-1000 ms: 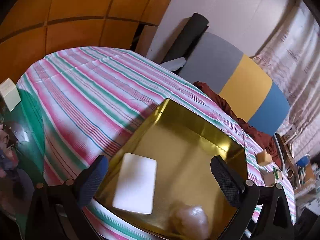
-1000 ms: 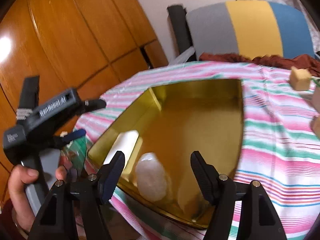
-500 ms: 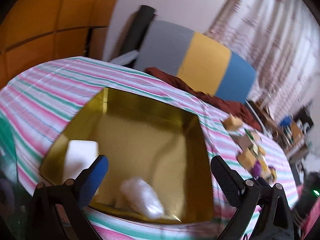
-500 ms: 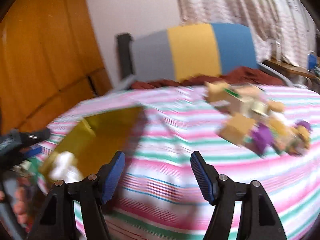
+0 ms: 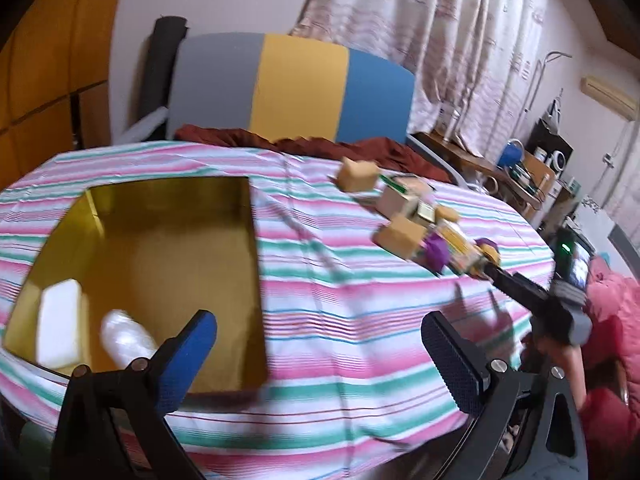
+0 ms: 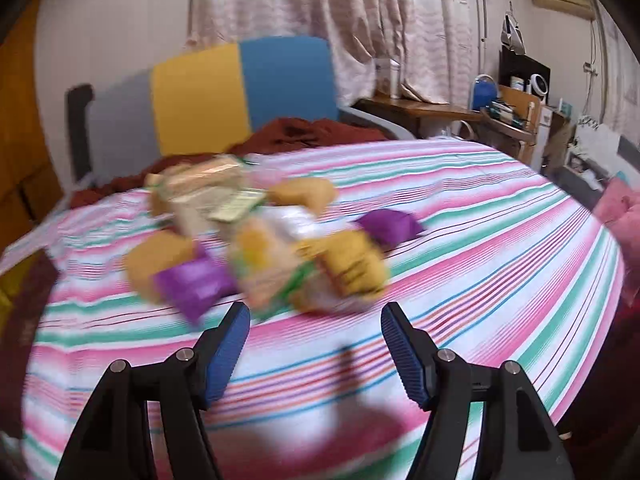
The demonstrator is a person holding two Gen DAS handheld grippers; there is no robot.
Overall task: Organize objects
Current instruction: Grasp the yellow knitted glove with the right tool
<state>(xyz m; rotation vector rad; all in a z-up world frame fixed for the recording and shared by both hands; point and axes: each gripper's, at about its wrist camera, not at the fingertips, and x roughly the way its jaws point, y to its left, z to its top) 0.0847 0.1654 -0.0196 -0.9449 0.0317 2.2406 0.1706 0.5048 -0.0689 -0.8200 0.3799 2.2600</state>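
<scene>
- The left gripper point(image 5: 318, 344) stood open and empty, angled down over the striped cloth point(image 5: 360, 312) beside the gold tray point(image 5: 256, 264).
- The tray held a white block point(image 5: 58, 326) and a clear wrapped lump point(image 5: 126, 340).
- The right gripper point(image 6: 315, 340) gaped empty just before the blurred pile of packets point(image 6: 260, 240), tan, purple and yellow.

Home bedroom: striped bedspread point(image 5: 360, 312), curtains point(image 5: 440, 40).
</scene>
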